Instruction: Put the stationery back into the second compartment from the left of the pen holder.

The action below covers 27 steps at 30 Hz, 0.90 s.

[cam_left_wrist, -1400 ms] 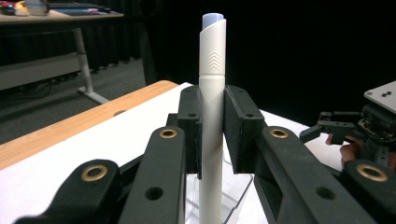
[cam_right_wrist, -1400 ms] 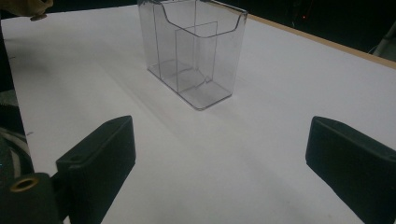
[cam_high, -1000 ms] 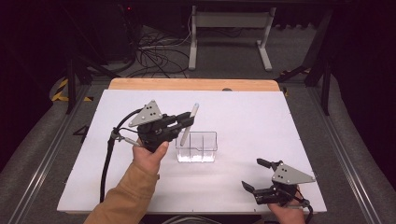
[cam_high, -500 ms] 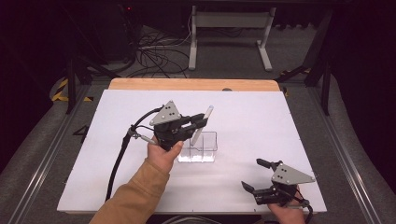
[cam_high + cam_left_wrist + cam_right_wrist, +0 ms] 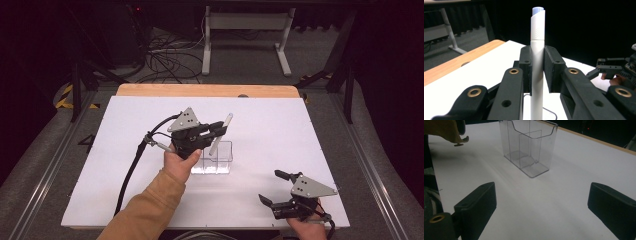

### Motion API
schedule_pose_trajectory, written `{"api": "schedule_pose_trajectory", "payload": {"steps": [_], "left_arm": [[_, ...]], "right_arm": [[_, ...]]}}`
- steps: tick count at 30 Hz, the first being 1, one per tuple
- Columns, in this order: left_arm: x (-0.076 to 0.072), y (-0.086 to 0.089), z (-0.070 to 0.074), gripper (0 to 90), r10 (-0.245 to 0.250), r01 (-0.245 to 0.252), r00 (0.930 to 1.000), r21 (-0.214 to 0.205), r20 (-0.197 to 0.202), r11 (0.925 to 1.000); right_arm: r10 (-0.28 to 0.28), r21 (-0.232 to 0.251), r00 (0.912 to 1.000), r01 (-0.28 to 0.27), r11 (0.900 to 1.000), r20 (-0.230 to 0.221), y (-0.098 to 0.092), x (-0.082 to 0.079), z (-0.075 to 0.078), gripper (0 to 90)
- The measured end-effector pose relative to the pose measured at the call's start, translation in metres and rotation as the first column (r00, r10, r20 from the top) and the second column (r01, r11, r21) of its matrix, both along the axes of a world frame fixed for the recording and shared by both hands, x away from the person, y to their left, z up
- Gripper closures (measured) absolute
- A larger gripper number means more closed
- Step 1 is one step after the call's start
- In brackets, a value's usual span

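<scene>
1. Left gripper, centre of the high view, is clamped on a white pen; in the left gripper view the pads pinch the barrel mid-length, pale blue tip up.
2. Pen hangs tilted over the clear plastic holder, its lower end at the holder's back rim; cannot tell if it is inside yet.
3. Holder compartments look empty in the right gripper view.
4. Progress, judged: pickup done, pen carried to the holder; lowering it in and letting go are left.
5. Right gripper, lower right of the high view, rests on the table, jaws spread wide with nothing between them.
6. Surface: white board on a wooden table, bare apart from the holder.
7. Room: dark, grey carpet, cables upper left, white table legs top centre.
</scene>
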<state>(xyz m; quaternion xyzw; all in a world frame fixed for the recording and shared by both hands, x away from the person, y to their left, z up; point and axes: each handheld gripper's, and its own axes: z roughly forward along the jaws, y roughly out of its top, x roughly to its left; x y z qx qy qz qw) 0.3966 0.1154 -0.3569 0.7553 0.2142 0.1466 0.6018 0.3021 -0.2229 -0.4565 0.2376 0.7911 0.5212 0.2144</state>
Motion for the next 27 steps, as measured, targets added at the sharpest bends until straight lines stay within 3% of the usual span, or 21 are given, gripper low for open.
{"api": "schedule_pose_trajectory", "payload": {"steps": [5,10,27], "left_arm": [[0.001,0.002,-0.004,77.9,0.006,-0.006,1.0000,0.008,-0.001,1.0000],[0.003,0.005,-0.012,77.9,0.006,-0.006,0.9996,0.003,-0.027,1.0000],[0.003,0.008,-0.034,77.9,0.008,-0.005,0.9990,0.057,-0.044,0.9984]], "right_arm": [[0.001,-0.003,1.0000,-0.001,1.0000,0.003,0.000,-0.001,0.000,8.9],[0.006,-0.004,1.0000,-0.006,1.0000,0.000,0.001,0.000,0.000,8.9],[0.031,0.005,0.9995,-0.031,0.9995,0.006,0.006,0.004,0.002,8.9]]}}
